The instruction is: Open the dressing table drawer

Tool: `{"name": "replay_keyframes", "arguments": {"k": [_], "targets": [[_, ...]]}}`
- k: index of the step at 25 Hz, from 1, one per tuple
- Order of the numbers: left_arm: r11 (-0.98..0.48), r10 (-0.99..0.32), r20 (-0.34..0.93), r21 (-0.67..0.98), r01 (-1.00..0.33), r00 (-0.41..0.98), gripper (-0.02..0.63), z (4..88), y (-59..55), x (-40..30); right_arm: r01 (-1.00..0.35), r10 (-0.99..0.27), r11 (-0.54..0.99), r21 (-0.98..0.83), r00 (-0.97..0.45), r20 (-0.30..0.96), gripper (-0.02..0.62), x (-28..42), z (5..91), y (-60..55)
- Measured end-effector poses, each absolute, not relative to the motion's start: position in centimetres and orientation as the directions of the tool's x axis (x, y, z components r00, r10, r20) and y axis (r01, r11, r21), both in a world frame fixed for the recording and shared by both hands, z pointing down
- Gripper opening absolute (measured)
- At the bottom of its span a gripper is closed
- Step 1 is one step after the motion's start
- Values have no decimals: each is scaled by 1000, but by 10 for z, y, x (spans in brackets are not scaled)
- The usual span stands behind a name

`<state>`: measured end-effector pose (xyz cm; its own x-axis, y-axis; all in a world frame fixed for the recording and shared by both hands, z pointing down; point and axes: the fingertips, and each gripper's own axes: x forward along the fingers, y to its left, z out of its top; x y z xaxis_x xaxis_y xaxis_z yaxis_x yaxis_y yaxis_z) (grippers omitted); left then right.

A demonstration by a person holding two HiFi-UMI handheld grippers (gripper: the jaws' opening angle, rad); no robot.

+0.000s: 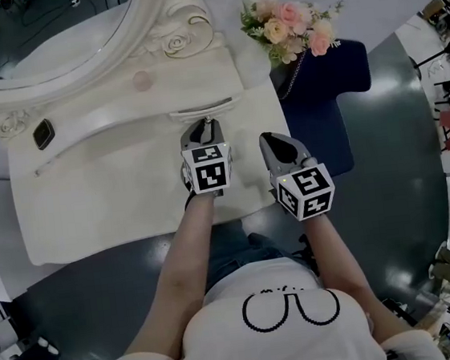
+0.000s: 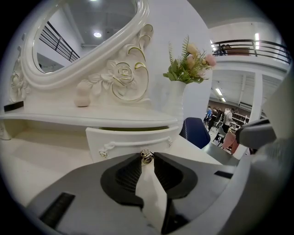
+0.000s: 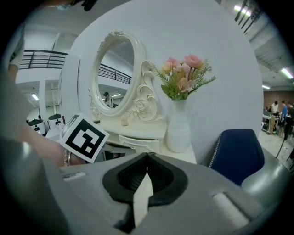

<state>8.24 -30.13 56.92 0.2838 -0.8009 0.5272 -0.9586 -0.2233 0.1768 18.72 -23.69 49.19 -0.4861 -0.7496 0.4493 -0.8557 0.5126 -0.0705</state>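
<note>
The white dressing table (image 1: 112,180) has a small drawer (image 2: 133,140) under its raised shelf, and the drawer front stands slightly out from the shelf. A small metal knob (image 2: 146,156) sits at the middle of the drawer front. My left gripper (image 2: 146,158) is shut on this knob, its tips pinching it from both sides. In the head view the left gripper (image 1: 207,125) reaches to the drawer (image 1: 205,108). My right gripper (image 1: 273,140) hovers just to the right over the table's corner. Its jaws are shut with nothing between them (image 3: 147,157).
An oval mirror (image 1: 47,34) in a carved frame stands at the table's back. A white vase of pink flowers (image 1: 292,26) sits at the right end, with a blue chair (image 1: 325,99) beside it. A small dark object (image 1: 43,134) and a pink item (image 1: 142,80) lie on the shelf.
</note>
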Motion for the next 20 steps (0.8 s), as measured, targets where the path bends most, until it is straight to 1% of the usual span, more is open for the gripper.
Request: {"name": "replay_keyframes", "arguments": {"k": [6, 12, 20], "targets": [[-204, -790, 548, 190, -960, 276, 86, 569, -294, 84, -851, -741, 521, -68, -491, 459, 3, 192, 491, -216], [-207, -802, 534, 175, -963, 269, 84, 572, -275, 92, -867, -756, 494, -67, -467, 459, 2, 207, 490, -207], [-210, -802, 533, 173, -962, 271, 86, 572, -256, 93, -862, -750, 502, -73, -476, 459, 2, 200, 492, -198]]}}
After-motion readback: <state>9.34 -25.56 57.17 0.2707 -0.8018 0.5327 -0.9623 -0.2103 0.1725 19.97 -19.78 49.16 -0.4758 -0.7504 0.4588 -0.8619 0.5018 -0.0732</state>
